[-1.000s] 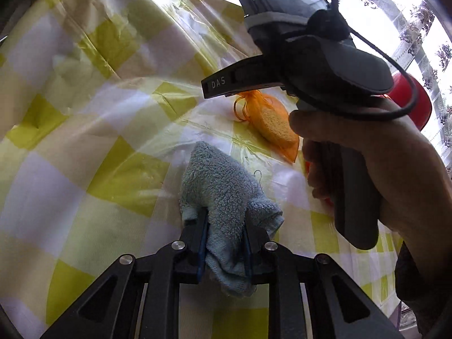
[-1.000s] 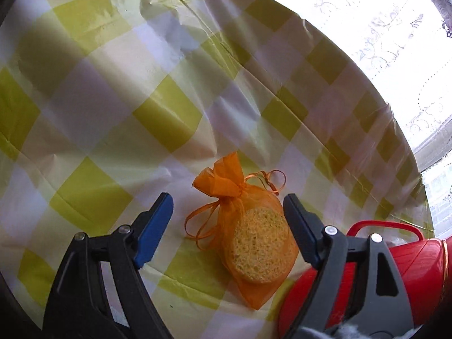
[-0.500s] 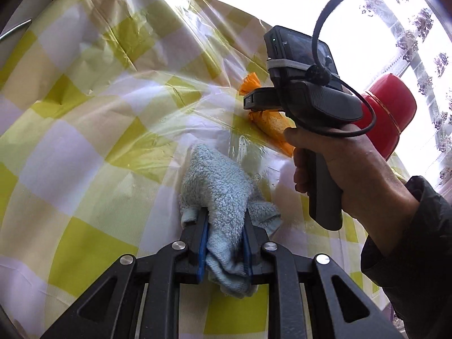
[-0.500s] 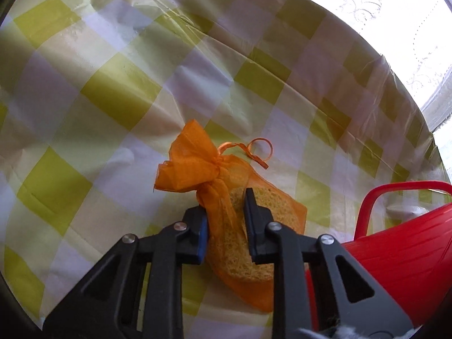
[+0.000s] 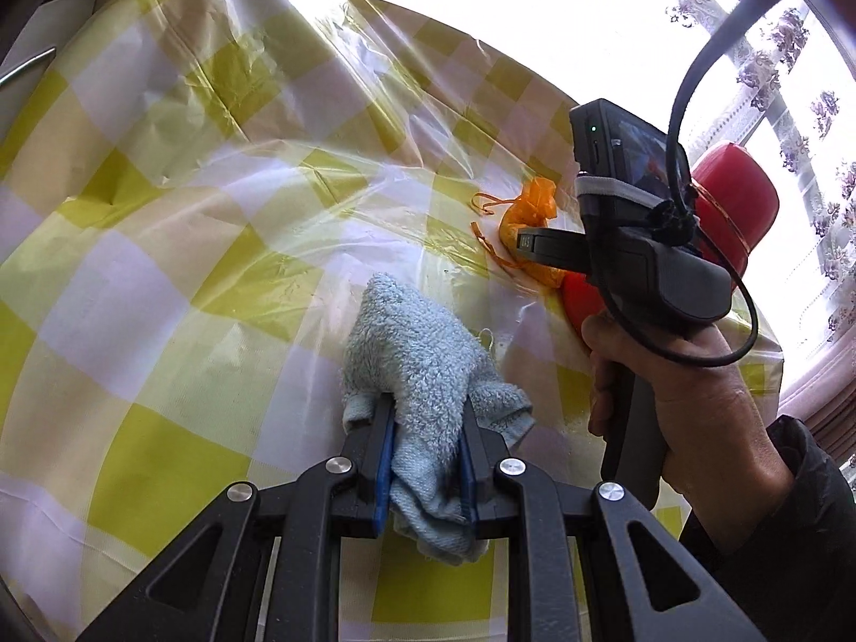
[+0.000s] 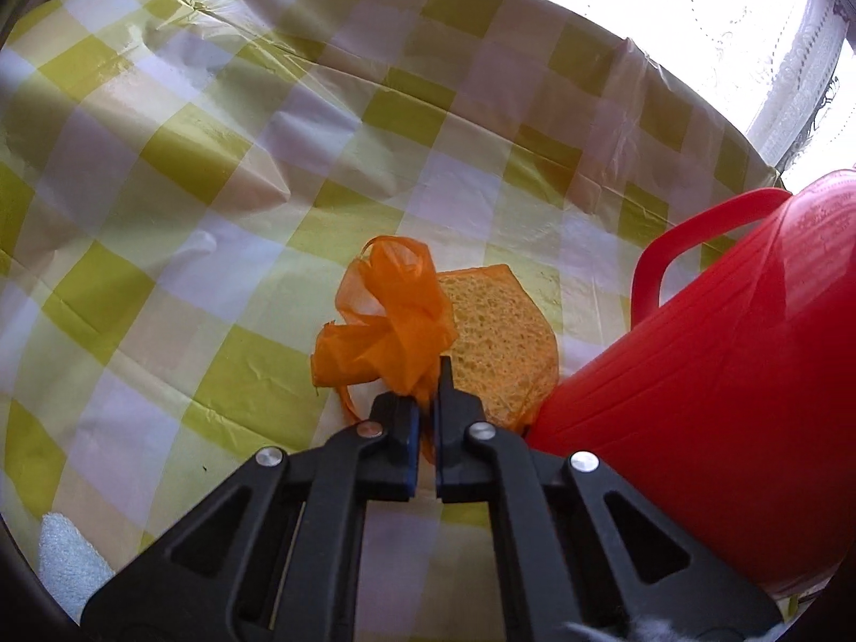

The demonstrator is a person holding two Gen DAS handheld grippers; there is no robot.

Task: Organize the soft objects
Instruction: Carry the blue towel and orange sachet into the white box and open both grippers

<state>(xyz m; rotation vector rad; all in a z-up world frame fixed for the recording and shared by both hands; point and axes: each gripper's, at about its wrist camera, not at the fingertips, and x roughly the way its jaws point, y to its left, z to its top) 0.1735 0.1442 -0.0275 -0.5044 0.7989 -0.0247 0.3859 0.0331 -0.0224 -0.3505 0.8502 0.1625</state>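
Daylight from a lace-curtained window [image 5: 792, 80] washes my desk's yellow-and-white checked plastic cloth [image 5: 176, 224]. Since a moment ago, my right tongs [image 6: 426, 401] slid back to pinch the orange mesh sponge pouch's [image 6: 428, 321] gathered neck, nearly closed, beside the red plastic bucket [image 6: 722, 374]. Left tongs [image 5: 425, 422] clamp the fluffy light-blue towel [image 5: 417, 342].

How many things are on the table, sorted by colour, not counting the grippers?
Blue: 1, the towel, held in the left gripper.
Orange: 1, the pouch, held in the right gripper.
Red: 1, the basket.
Total: 3.
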